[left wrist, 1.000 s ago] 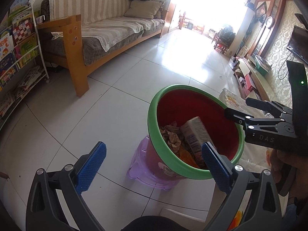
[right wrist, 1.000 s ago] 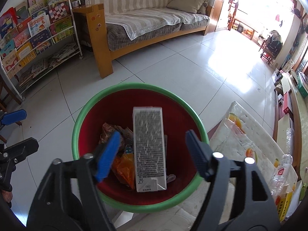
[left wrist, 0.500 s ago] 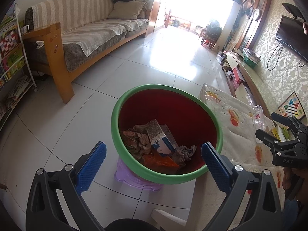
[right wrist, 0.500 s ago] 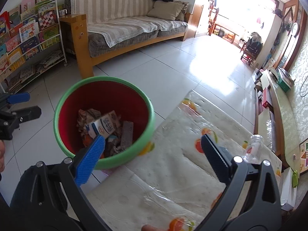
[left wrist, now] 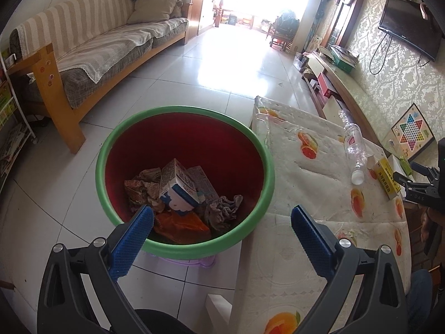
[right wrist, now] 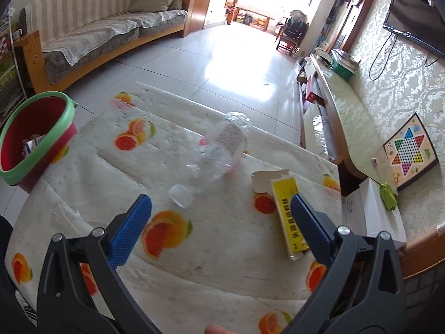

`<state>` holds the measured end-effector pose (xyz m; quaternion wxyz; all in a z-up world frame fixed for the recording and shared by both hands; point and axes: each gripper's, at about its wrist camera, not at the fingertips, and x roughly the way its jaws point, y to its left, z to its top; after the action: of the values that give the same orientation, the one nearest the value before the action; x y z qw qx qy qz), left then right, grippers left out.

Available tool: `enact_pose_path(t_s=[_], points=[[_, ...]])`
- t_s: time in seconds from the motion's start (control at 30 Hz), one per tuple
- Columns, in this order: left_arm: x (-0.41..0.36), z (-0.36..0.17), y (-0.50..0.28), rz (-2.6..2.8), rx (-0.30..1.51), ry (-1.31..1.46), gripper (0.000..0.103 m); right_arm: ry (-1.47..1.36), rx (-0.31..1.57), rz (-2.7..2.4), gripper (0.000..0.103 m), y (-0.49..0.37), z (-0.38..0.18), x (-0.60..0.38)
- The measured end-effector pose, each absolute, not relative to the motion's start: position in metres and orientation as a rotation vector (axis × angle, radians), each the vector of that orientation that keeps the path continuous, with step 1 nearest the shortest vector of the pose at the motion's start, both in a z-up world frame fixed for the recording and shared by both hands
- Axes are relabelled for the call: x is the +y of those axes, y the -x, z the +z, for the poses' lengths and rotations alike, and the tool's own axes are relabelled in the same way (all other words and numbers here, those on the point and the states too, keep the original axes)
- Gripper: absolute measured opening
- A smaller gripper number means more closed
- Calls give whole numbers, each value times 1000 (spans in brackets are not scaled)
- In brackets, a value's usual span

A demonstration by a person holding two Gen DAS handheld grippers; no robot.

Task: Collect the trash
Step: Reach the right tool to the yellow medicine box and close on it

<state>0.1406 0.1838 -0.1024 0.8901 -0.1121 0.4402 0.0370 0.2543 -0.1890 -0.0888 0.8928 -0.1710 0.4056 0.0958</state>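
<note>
the carton (left wrist: 178, 188) that was hanging between the right gripper's (right wrist: 219, 220) pads a second ago is now lying in the bin (left wrist: 183, 111), tilted on crumpled paper and an orange wrapper. the right gripper is now spread wide with nothing between its pads, and it has swung away from the bin to face the table (right wrist: 222, 250). so one piece is done, and judging by the aim, the next pick is being lined up.

the left gripper (left wrist: 219, 236) is also standing wide and empty, hovering over the near rim of the bin where bin and table meet.

two pieces are still lying on the table: a bottle (right wrist: 217, 153) and a yellow box (right wrist: 289, 217). the bottle is clear thin plastic, on its side, looking partly crushed, its white cap pointing toward the right gripper; it is likely to roll or slip under a loose pinch. the box is flat card with an end flap hanging open, just beside the right pad, so it is probably the easier grab. the table cover is glossy, wrinkled plastic printed with orange slices. the bin is smooth plastic, red with a green rim, sitting on a purple stool (left wrist: 194, 261).
</note>
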Motion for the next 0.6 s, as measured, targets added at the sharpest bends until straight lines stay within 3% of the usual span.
enact_pose_path(t_s=[0.6], points=[[144,-91,-144,73,956,158,95,487,1010,115,98,-318,-180,-262]])
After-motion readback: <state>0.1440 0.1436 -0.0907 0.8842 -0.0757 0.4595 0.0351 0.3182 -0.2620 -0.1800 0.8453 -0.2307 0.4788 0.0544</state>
